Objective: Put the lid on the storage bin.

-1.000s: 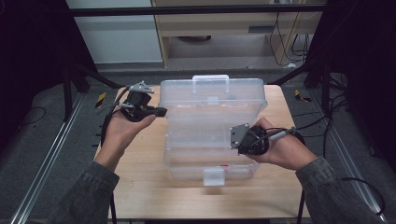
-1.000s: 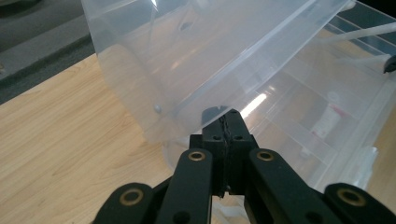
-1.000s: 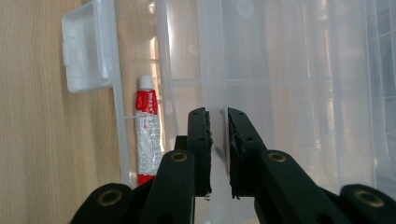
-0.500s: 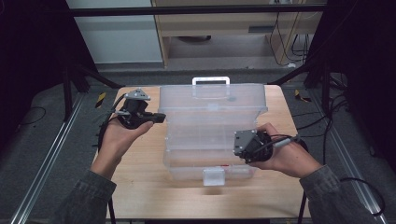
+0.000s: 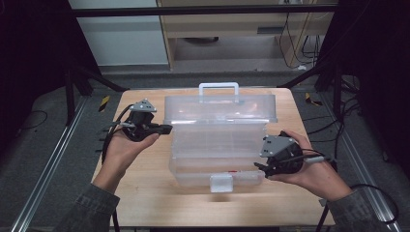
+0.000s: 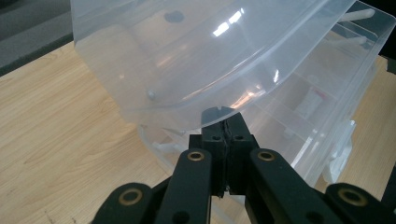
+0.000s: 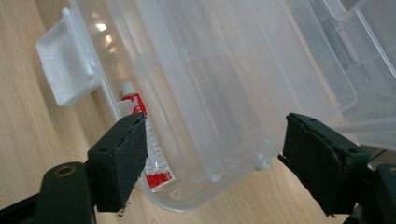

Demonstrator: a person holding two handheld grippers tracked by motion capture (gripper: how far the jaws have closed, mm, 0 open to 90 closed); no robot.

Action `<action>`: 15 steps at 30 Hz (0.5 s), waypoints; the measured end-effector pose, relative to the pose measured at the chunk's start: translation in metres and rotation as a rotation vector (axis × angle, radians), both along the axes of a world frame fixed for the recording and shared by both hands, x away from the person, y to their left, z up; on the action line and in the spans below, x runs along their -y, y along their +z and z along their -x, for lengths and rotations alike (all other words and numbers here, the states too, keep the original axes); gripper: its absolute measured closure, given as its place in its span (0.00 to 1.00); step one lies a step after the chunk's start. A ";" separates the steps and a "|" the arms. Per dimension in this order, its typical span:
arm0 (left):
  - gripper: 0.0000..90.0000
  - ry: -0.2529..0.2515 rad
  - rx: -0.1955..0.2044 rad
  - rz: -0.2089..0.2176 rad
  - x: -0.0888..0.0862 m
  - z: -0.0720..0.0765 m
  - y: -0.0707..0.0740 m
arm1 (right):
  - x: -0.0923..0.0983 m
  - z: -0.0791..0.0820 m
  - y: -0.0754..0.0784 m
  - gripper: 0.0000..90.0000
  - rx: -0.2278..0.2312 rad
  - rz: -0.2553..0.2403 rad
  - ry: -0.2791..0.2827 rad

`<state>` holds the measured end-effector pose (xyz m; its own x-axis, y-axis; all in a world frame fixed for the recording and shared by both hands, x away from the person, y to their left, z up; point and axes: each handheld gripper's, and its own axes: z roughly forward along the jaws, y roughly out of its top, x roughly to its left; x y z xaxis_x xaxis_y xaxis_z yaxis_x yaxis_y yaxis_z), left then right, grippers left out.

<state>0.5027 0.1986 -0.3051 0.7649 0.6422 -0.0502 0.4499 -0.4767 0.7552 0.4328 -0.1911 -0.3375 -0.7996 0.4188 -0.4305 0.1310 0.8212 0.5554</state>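
- Left claw (image 5: 164, 128): jaws pressed together w/ no gap, tips at the left edge of the raised lid (image 6: 196, 56); whether lid edge is pinched between them – can't tell. Held in left hand (image 5: 123, 147), palm up, cable trailing off the bench's left side.
- Right claw (image 7: 215, 154): jaws wide apart, nothing between them; sits at the box's right front corner, in right hand (image 5: 309, 169). Grey three-cornered plate on top faces camera in high view.
- Clear plastic box (image 5: 217, 150): centre of bench, lid swung up and back, carry handle (image 5: 219, 87) at far edge. Tiered clear trays inside, divided into compartments.
- White latch (image 7: 65, 70): flipped open at the box's front edge, lying out over the wood.
- Small red-and-white tube (image 7: 149, 149): inside bottom tray, against front wall near the latch, just beyond the right claw's left jaw.
- Bench (image 5: 145, 193): light wood top; box is near its middle, both hands flanking it.
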 end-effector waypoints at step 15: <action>0.99 -0.021 -0.018 0.002 -0.001 0.016 -0.016 | 0.030 0.022 -0.002 0.18 0.036 -0.088 -0.096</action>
<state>0.4865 0.1998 -0.3215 0.7772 0.6259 -0.0653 0.4530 -0.4845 0.7483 0.4104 -0.2209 -0.3392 -0.7385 0.5303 -0.4164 0.1854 0.7535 0.6308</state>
